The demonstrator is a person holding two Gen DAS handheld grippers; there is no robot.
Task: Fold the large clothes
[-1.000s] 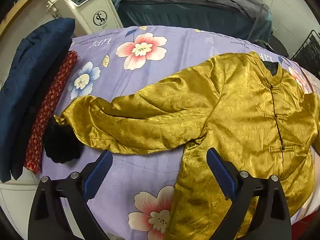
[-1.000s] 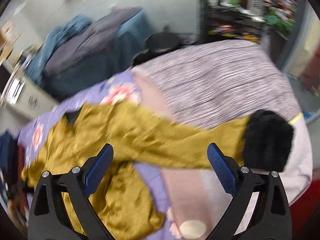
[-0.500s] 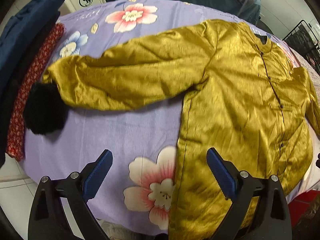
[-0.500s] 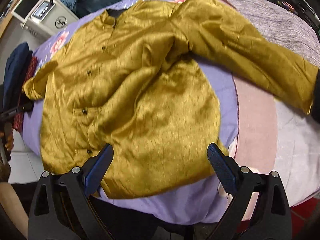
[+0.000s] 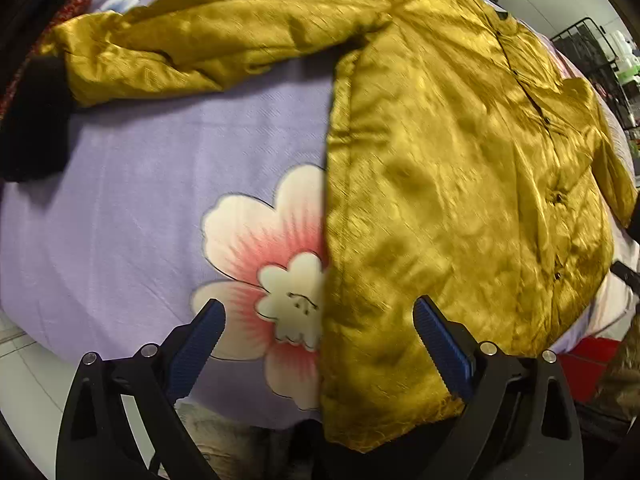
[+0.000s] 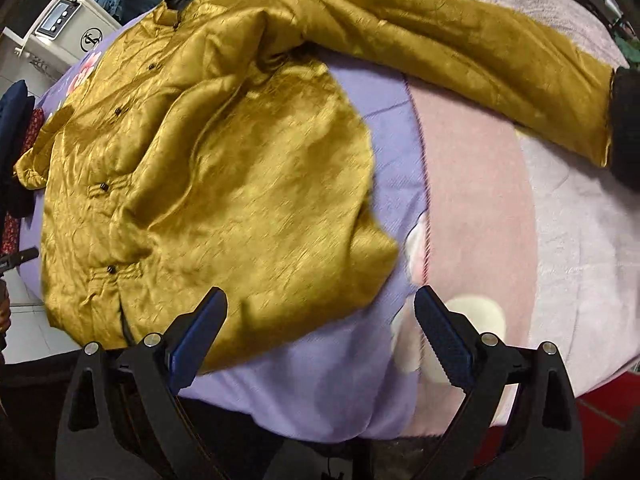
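A shiny gold jacket with black buttons and black furry cuffs lies spread flat, front up, on a bed; it also shows in the right wrist view. Its sleeves stretch out to each side, ending in a black cuff on the left and another black cuff on the right. My left gripper is open and empty, low over the jacket's bottom left hem corner. My right gripper is open and empty, just above the bottom right hem edge.
The bed has a purple flower-print sheet and a pink and white blanket on the right side. A white machine with a screen stands behind the bed. Dark blue and red folded textiles lie at the left edge.
Both grippers have moved down and closer to the jacket's bottom hem. The jacket now fills more of each view. It has not moved.
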